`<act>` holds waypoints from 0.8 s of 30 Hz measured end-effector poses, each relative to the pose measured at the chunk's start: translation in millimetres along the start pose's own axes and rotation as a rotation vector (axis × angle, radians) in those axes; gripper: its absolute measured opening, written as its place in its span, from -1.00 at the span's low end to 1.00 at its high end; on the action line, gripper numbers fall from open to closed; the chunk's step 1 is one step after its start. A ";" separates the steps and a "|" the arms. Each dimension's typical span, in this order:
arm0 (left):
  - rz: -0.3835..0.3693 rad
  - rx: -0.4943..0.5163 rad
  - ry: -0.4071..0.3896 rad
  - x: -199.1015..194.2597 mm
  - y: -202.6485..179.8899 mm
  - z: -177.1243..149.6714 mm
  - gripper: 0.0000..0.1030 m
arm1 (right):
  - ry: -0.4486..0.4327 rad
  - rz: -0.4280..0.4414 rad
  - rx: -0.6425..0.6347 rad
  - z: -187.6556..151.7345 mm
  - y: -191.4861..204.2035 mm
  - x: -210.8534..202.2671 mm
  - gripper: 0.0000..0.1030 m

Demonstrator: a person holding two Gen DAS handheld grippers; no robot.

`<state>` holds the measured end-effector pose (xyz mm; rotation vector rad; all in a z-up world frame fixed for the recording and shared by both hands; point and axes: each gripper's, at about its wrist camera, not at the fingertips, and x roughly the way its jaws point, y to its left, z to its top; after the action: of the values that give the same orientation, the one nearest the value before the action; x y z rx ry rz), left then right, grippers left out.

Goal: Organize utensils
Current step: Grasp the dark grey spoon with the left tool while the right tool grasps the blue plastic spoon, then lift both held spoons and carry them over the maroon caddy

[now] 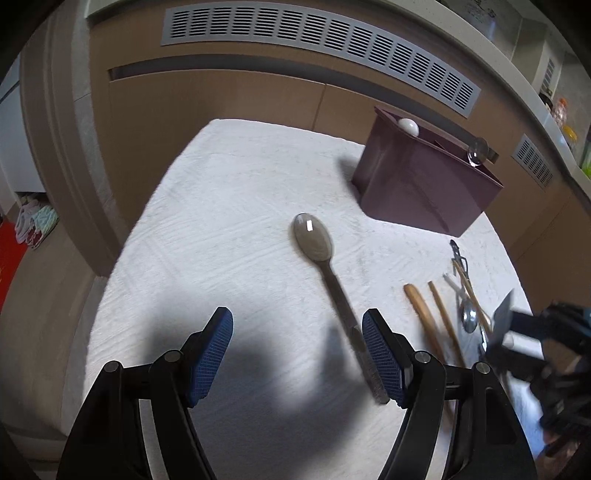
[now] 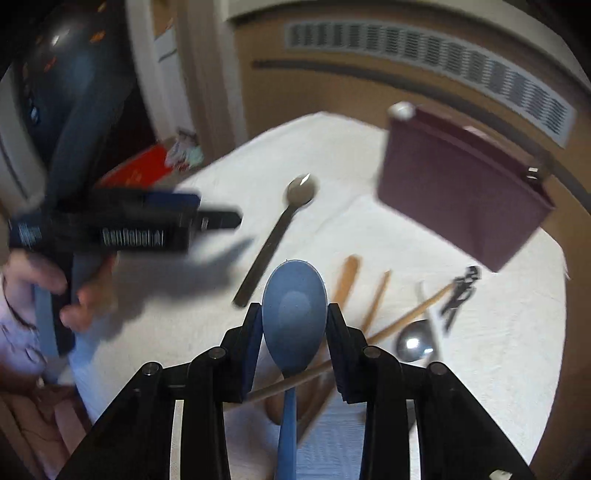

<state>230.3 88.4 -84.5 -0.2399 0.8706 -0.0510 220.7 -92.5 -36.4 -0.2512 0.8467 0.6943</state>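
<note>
My right gripper (image 2: 294, 310) is shut on the bowl of a blue plastic spoon (image 2: 293, 332), whose handle runs back toward the camera. The spoon hangs above a pile of wooden utensils (image 2: 347, 280) on the white cloth (image 2: 498, 332). My left gripper (image 1: 295, 317) stands open over the cloth (image 1: 221, 221). A long grey spoon (image 1: 314, 236) lies flat with its handle end passing by the right blue pad (image 1: 380, 362). Nothing sits between the left pads. The maroon utensil box (image 1: 424, 184) stands at the back right, with a white spoon (image 1: 408, 126) and a clear spoon (image 1: 478, 149) sticking out.
Right of the grey spoon lie a wooden handle (image 1: 421, 314), a chopstick (image 1: 443, 317), a metal spoon (image 1: 469, 319) and a small black tool (image 2: 461, 288). A person's hand (image 2: 85, 295) holds the blurred left gripper. Wooden cabinets with vent grilles (image 1: 295, 33) back the table.
</note>
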 end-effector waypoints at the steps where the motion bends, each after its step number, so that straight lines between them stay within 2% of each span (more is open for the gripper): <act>1: -0.005 0.000 0.005 4.3 -3.1 4.1 0.42 | -0.023 -0.013 0.025 1.9 -8.3 -6.4 -0.40; 8: -0.018 -0.105 0.060 50.5 -6.8 41.9 0.41 | -0.112 -0.120 0.184 -3.5 -52.0 -34.5 -0.40; 10: 0.000 -0.112 0.074 64.3 -9.7 49.3 0.34 | -0.116 -0.115 0.209 -9.3 -57.4 -40.0 -0.40; 15: 0.085 -0.041 0.054 77.6 -24.5 57.6 0.02 | -0.114 -0.127 0.237 -15.4 -74.4 -27.2 -0.40; 18: 0.132 0.017 0.036 79.1 -30.0 54.3 -0.33 | -0.121 -0.125 0.248 -18.0 -80.1 -25.3 -0.40; 24: 0.060 0.064 -0.025 50.1 -37.7 36.0 -0.33 | -0.136 -0.133 0.259 -21.2 -80.0 -28.9 -0.40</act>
<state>292.1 51.4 -91.2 -0.1543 0.8498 -0.0198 246.8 -176.1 -33.3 -0.0259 0.7727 0.4662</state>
